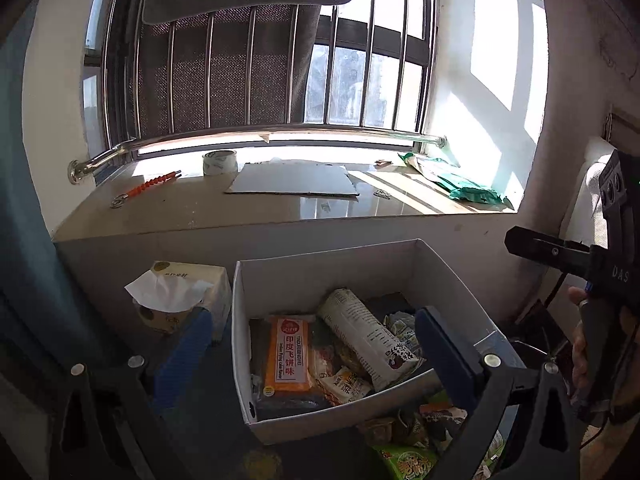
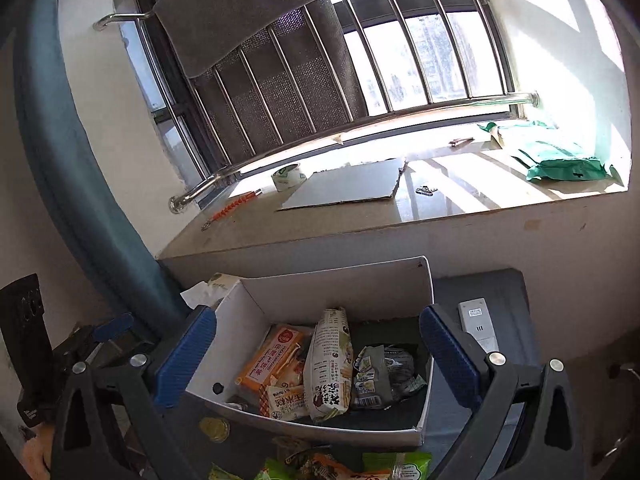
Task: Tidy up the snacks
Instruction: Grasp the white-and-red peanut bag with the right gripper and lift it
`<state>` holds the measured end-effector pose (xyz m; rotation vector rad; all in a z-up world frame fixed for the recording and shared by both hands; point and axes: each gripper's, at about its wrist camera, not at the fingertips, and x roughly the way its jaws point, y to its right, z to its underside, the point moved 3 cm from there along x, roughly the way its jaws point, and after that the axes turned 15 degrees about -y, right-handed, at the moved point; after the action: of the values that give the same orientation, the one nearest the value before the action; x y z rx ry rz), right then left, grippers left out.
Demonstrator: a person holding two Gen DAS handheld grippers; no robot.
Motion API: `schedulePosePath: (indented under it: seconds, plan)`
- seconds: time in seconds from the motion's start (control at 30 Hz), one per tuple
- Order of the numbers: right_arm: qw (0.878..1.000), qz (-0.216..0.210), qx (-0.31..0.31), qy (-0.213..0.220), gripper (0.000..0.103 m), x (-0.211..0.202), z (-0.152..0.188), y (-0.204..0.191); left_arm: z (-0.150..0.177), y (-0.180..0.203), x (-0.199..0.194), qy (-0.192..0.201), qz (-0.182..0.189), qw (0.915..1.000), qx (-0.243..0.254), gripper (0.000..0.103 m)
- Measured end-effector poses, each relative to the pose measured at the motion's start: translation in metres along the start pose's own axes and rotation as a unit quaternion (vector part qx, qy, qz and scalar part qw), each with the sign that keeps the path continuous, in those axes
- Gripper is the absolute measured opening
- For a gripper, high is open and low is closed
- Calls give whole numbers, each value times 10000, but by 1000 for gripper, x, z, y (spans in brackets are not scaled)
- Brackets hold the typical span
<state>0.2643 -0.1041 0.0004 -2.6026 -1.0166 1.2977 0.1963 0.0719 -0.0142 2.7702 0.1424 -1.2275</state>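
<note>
I find both grippers held above a white box [image 1: 280, 408] of snacks, each pointing down towards it. My left gripper [image 1: 316, 354] stands with its jaws fully apart and nothing between the blue pads [image 1: 444, 344]; the box shows through the gap. My right gripper [image 2: 318, 354] is likewise spread wide and holds nothing.

Contents of the box: an orange packet [image 1: 286, 358] lies flat at the left, a long white packet [image 1: 366, 334] lies across the middle with one end raised, and smaller wrappers [image 2: 378, 372] sit crumpled to its right. A beige packet [image 1: 346, 386] lies beneath the white one. The floor of the box is dark where bare.

Outside the box, at its near wall, more snacks lie loose on the dark table, among them a green packet [image 2: 396, 465]. These are partly cut off by the frame edge and I cannot read them.

A tissue box [image 1: 182, 292] stands just beside the box's left wall. A remote [image 2: 478, 322] lies on the table to the right of the box.

Behind, on the sill [image 1: 192, 208]: a tape roll [image 1: 219, 161], a cardboard sheet [image 1: 292, 179], an orange tool [image 1: 150, 186] and a green bag [image 1: 460, 184]. In the left view, a hand [image 1: 582, 354] grips the handle of the right gripper at the frame's right edge.
</note>
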Motion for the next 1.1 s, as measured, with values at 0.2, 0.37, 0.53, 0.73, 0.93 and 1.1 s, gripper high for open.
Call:
schedulePosePath:
  seconds: [0.2, 0.37, 0.53, 0.73, 0.93, 1.1]
  plan:
    - [9986, -232, -404, 240, 103, -43, 61, -20, 50, 15, -44, 206, 144, 9993, 267, 103]
    - [9983, -110, -518, 234, 103, -64, 122, -22, 104, 24, -61, 181, 90, 9994, 295, 103]
    - [10000, -8, -94, -30, 103, -62, 184, -6, 154, 25, -53, -166, 383, 9991, 34, 103]
    - [9979, -128, 342, -543, 103, -45, 228, 10, 176, 27, -42, -494, 759, 9956, -254, 103]
    - [9971, -173, 433, -606, 103, -36, 226, 11, 173, 32, -48, -424, 790, 9958, -198, 103]
    - [9973, -97, 357, -632, 103, -29, 216, 7, 174, 35, -51, -423, 750, 9962, -156, 103]
